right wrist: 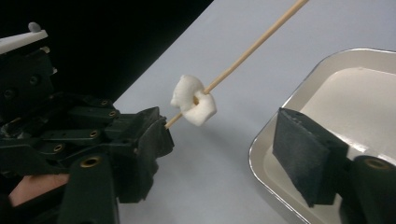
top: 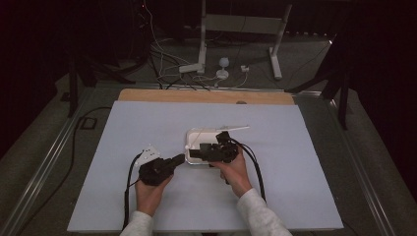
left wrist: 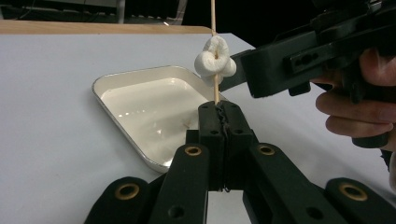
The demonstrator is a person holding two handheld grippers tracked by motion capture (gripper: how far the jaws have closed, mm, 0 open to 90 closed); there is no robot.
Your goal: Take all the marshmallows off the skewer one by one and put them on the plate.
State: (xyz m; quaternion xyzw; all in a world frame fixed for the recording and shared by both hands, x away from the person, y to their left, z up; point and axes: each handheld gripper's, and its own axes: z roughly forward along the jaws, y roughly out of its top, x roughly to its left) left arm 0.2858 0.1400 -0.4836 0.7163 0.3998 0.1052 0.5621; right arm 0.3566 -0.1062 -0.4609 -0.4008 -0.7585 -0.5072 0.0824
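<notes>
My left gripper (left wrist: pixel 219 109) is shut on the lower end of a thin wooden skewer (left wrist: pixel 215 86) that points up and away from it. A white marshmallow (left wrist: pixel 215 60) is threaded on the skewer a short way above the jaws. My right gripper (right wrist: pixel 219 149) stands open around the marshmallow (right wrist: pixel 194 100), its dark pad (right wrist: pixel 306 161) clear of it. In the high view the left gripper (top: pixel 182 159) and the right gripper (top: pixel 193 153) meet at the near left edge of a white tray (top: pixel 189 135), which holds nothing.
A pale mat (top: pixel 147 123) covers the table, with a wooden board edge (top: pixel 206 96) along its far side. Behind it stand a white frame (top: pixel 236 24) and loose cables (top: pixel 172 73) on the floor. Free mat lies left, right and beyond the tray.
</notes>
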